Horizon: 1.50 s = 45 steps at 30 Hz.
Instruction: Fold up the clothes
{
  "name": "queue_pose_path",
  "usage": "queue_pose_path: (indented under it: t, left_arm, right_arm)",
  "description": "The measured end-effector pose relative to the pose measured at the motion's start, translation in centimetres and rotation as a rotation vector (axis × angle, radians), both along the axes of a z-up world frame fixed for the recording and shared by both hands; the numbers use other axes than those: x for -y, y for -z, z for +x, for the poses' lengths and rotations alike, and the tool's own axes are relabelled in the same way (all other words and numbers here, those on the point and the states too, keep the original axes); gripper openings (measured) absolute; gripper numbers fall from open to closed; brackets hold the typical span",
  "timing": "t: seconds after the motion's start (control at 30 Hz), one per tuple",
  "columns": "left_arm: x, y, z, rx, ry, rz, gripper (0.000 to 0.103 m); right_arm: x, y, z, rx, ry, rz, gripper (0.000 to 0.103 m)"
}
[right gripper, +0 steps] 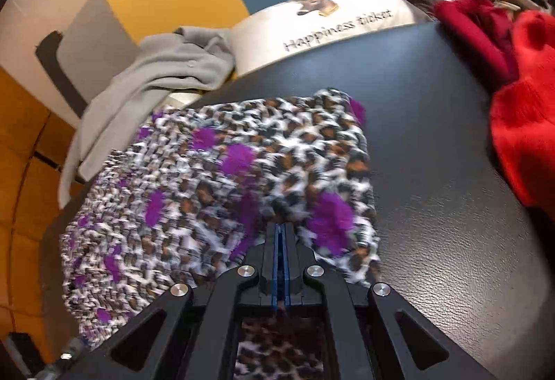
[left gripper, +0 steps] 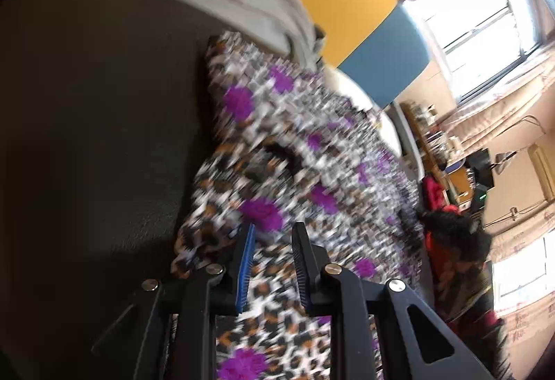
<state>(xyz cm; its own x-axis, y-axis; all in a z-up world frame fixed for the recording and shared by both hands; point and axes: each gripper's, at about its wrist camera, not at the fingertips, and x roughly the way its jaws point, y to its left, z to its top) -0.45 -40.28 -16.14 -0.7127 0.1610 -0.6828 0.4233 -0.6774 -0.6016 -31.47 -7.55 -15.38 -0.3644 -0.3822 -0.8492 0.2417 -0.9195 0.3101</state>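
Right claw (right gripper: 279, 230), nearest the lens in its own view, is pressed fully together on a fold of the leopard-print garment (right gripper: 242, 171), gripping it at the cloth's near edge. From that grip the garment spreads away toward 11 o'clock across the dark worktop (right gripper: 433, 171), its long axis running roughly from 5 o'clock to 11 o'clock, with one corner reaching 12 o'clock. The far left portion overhangs the worktop edge.

Left claw (left gripper: 274, 258) stands partly open, jaws apart with the print showing between them; whether its pads actually press the cloth cannot be told. In that view the garment extends from the claw toward 12 o'clock.

Judgement: the right hand carries the working grip, so the fold turns on drawing that held edge over the cloth lying toward 11 o'clock.

Limits of observation: both views are motion-blurred over the print, so seams, sleeves and the garment's type are not readable. Cloth beneath each claw body is hidden. A grey garment (right gripper: 156, 74) and red clothing (right gripper: 520, 119) lie apart at the worktop's margins.
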Motion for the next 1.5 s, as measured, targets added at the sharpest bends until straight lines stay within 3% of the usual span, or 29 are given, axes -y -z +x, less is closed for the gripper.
queue_pose_path:
  t: [0.03, 0.13, 0.2, 0.3, 0.4, 0.63, 0.73, 0.83, 0.9, 0.97, 1.17, 1.33, 1.5]
  left_arm:
    - [0.0, -0.8, -0.5, -0.021, 0.001, -0.011, 0.021]
    - [-0.1, -3.0, -2.3, -0.075, 0.004, -0.045, 0.021]
    - [0.1, -3.4, -4.6, -0.067, 0.005, -0.061, 0.021]
    - [0.9, -2.0, -7.5, 0.036, -0.024, -0.110, 0.021]
    - [1.0, 0.2, -8.1, 0.146, -0.005, -0.138, 0.021]
    - [0.6, 0.7, -4.2, 0.182, 0.043, -0.183, 0.018]
    - [0.9, -0.4, -3.6, 0.188, 0.056, -0.176, 0.018]
    - [1.5, -2.9, -4.0, 0.073, 0.125, -0.162, 0.022]
    - [2.1, -4.4, -6.3, 0.028, 0.180, -0.198, 0.023]
    - [2.5, -5.5, -9.0, 0.010, 0.230, -0.256, 0.025]
    - [4.3, -5.4, -18.1, 0.068, 0.410, -0.355, 0.031]
    - [5.1, -3.9, -23.4, 0.122, 0.525, -0.345, 0.045]
    - [5.4, -1.8, -26.8, 0.158, 0.576, -0.319, 0.047]
  right_arm:
    - [-0.2, -0.6, 0.3, -0.034, 0.017, -0.001, 0.005]
    - [-0.1, -2.7, 1.7, -0.128, 0.003, -0.082, 0.029]
    - [1.3, -3.1, 2.8, -0.115, -0.097, -0.166, 0.050]
    - [4.2, -1.1, 4.1, -0.054, -0.215, -0.061, 0.049]
    - [3.7, 0.0, 5.1, -0.058, -0.221, -0.033, 0.043]
    - [1.8, 0.6, 7.6, -0.079, -0.270, -0.054, 0.043]
    - [1.2, 0.1, 6.7, -0.039, -0.317, -0.115, 0.044]
    - [0.8, -1.9, 3.8, -0.022, -0.352, -0.249, 0.045]
    - [1.1, -3.5, 1.5, -0.031, -0.368, -0.315, 0.045]
    - [3.3, -4.9, -0.3, -0.046, -0.406, -0.302, 0.045]
    - [10.1, -5.2, -5.7, -0.035, -0.536, -0.169, 0.046]
    - [13.2, -2.8, -9.3, 0.026, -0.603, -0.097, 0.050]
    - [15.2, -1.5, -10.8, 0.077, -0.641, -0.123, 0.059]
